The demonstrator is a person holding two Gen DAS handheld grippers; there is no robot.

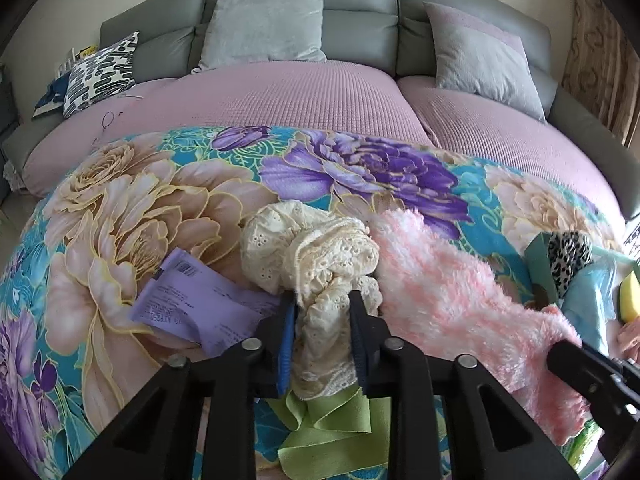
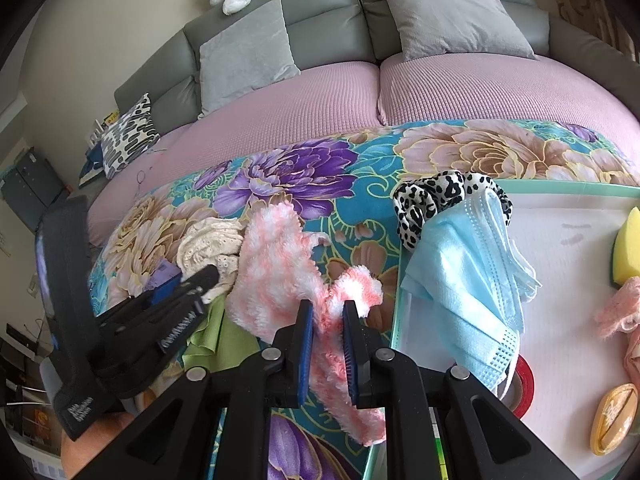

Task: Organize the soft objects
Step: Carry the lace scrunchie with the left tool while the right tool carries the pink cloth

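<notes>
Now our left gripper (image 1: 322, 300) squeezes the lace cloth (image 1: 312, 256), and our right gripper (image 2: 328, 312) squeezes the pink fuzzy cloth (image 2: 276, 272) beside the tray's edge (image 2: 396, 304), both low over the flowery blanket (image 1: 160, 200)

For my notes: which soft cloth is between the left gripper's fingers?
The cream lace cloth, gripped by the left gripper; the fluffy pink cloth is in the right gripper.

A bed (image 1: 280, 96) with a mauve cover fills both views, and a floral blanket (image 1: 120, 208) is spread over its near half. On the blanket, lower centre of the left view, lie cream lace (image 1: 308, 256), a pink fluffy cloth (image 1: 448, 292), a purple paper (image 1: 188, 300) and a green cloth (image 1: 328, 428). A tray (image 2: 560, 188) sits at right. Grey pillows (image 1: 264, 24) lean at the top.
</notes>
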